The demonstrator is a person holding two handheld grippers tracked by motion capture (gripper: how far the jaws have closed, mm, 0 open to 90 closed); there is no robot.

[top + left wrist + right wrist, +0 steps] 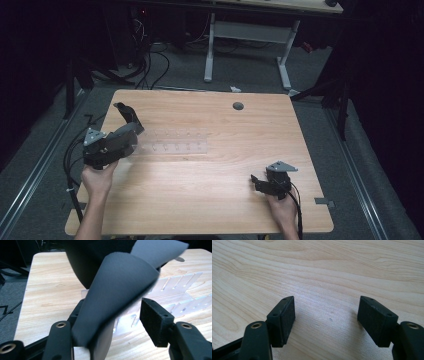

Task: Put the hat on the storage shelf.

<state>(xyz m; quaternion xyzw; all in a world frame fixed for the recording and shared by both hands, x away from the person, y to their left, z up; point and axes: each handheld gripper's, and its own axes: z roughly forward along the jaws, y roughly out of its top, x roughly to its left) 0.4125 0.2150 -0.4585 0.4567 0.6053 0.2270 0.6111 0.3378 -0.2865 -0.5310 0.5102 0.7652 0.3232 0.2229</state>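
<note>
A dark sheet (129,117) is seen at the left tongs (131,131), near the left edge of the wooden surface (225,165), rising up and back from the tongs in the high view. In the left gripper view the sheet (120,290) is curled and drapes over the left jaw, between the 2 jaws; the right pad (155,320) stands clear of it with a visible gap. The left tongs (110,327) are therefore recorded as parted, with the sheet loose between them and leaning on 1 jaw; whether the left pad presses on it cannot be told.

A clear plastic rack (172,142) with a row of slots lies flat on the surface just right of the left tongs. In the left gripper view the rack (185,292) is seen right behind the sheet.

The right tongs (260,182) are held low near the front right of the surface, well apart from rack and sheet. In the right gripper view the right tongs (325,317) are wide apart, with bare wood between the 2 pads and nothing held.
</note>
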